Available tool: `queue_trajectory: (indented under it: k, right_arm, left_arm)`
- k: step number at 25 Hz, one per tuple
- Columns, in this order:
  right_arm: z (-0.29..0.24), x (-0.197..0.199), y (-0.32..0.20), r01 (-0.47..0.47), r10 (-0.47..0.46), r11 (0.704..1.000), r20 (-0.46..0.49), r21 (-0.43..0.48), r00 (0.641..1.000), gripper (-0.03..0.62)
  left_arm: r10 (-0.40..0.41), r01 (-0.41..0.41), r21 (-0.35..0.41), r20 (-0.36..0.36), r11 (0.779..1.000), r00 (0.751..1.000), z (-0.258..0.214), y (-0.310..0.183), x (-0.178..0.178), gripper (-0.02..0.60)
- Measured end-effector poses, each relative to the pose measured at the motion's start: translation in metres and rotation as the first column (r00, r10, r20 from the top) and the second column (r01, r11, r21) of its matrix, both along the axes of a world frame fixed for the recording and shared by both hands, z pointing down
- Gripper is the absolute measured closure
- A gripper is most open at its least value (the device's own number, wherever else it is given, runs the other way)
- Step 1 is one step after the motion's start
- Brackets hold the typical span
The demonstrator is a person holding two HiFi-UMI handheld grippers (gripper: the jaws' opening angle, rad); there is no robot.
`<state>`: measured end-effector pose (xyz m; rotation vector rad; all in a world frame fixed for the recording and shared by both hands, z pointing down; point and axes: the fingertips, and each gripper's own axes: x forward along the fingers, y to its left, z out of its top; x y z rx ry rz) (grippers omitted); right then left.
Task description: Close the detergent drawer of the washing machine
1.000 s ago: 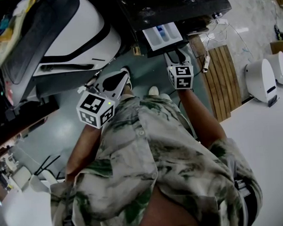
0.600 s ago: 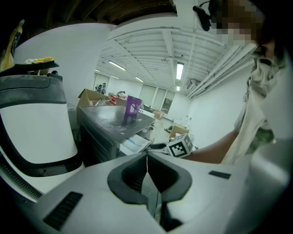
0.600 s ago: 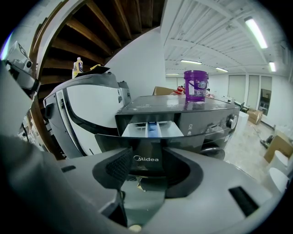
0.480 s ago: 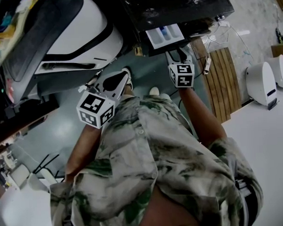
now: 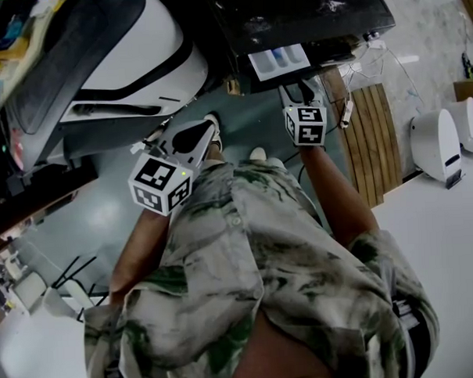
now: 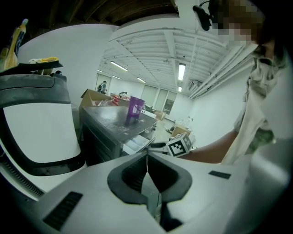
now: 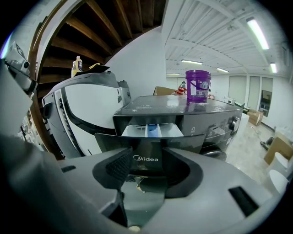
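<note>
Right claw: jaws spread wide, nothing pinched. The dark front panel of the detergent drawer stood across the gap between the tips, with the "Midea" print readable there. Whether the pads touched the panel could not be settled.

The drawer was pulled partly out of the upper left of the washing machine. It held white compartments with a blue insert in the middle. Whether any powder or liquid lay in them could not be told.

A purple bucket stood upright on the washing machine's top; its wall hid the contents.

Left claw: jaws pressed together, empty. It was well apart from the drawer, beside the big white machine.

Hidden or cut off:
- In the head view the washing machine was cut by the top edge.
- The patterned shirt filled the lower half of that view and covered most of both arms.
- A bottle on top of the white machine was too small to read.

View differences:
- The bucket showed only in the two claw views.
- Only the head view showed both claws at once, the left claw over the green floor and the right claw just below the drawer.
- Only the head view showed the wooden slats to the right of the washing machine.
- The left claw view caught the right claw side-on at the drawer.
</note>
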<state>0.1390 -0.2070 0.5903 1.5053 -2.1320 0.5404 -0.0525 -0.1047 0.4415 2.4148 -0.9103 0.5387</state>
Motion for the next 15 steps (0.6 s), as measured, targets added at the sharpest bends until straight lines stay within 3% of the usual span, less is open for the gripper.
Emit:
queue_trajectory:
  k: [15]
  right_arm:
    - [0.0, -0.003, -0.013, 0.005, -0.005, 1.0, -0.008, -0.001, 1.0, 0.376]
  left_arm:
    - [-0.025, 0.025, -0.001, -0.003, 1.0, 1.0, 0.0, -0.008, -0.009, 0.557]
